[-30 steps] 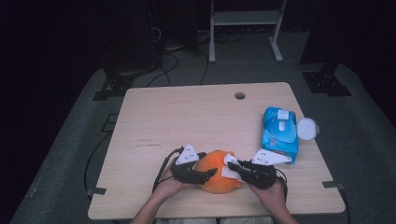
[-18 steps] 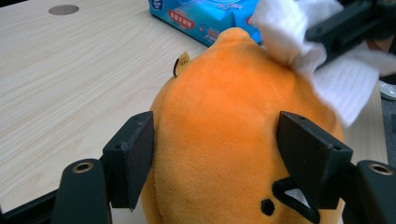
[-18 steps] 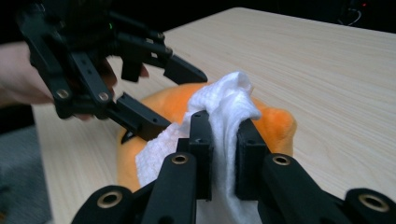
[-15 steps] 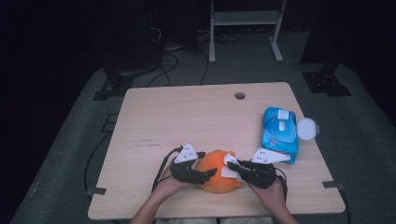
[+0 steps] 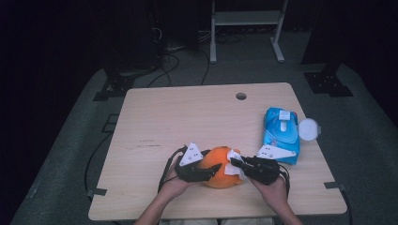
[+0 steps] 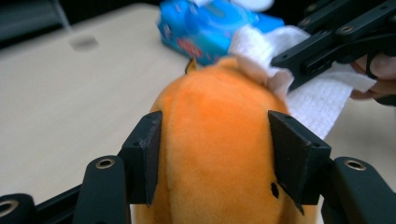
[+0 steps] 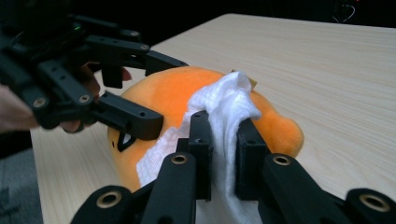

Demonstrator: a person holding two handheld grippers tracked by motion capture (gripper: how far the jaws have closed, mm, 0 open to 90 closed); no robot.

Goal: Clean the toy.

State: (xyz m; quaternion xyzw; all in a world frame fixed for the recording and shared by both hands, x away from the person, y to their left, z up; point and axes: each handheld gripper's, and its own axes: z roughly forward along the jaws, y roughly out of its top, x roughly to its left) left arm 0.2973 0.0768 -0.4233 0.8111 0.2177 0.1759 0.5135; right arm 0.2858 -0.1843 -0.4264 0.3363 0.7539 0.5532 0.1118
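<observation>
Left hand-held gripper [image 6: 212,154] clamps the round, fuzzy orange plush toy [image 6: 219,154]; right hand-held gripper [image 7: 223,154] pinches a white wipe [image 7: 226,112].

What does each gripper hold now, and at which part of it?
The left gripper has just closed its fingers on both sides of the round orange plush toy. The right gripper pinches a bunched fold of white wipe cloth.

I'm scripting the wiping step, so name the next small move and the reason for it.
Probably drag the white wipe across the orange plush toy. The right gripper pinches the wipe against the toy's top, and the left gripper, whose jaws have just been closing, clamps the toy's sides steady.
</observation>
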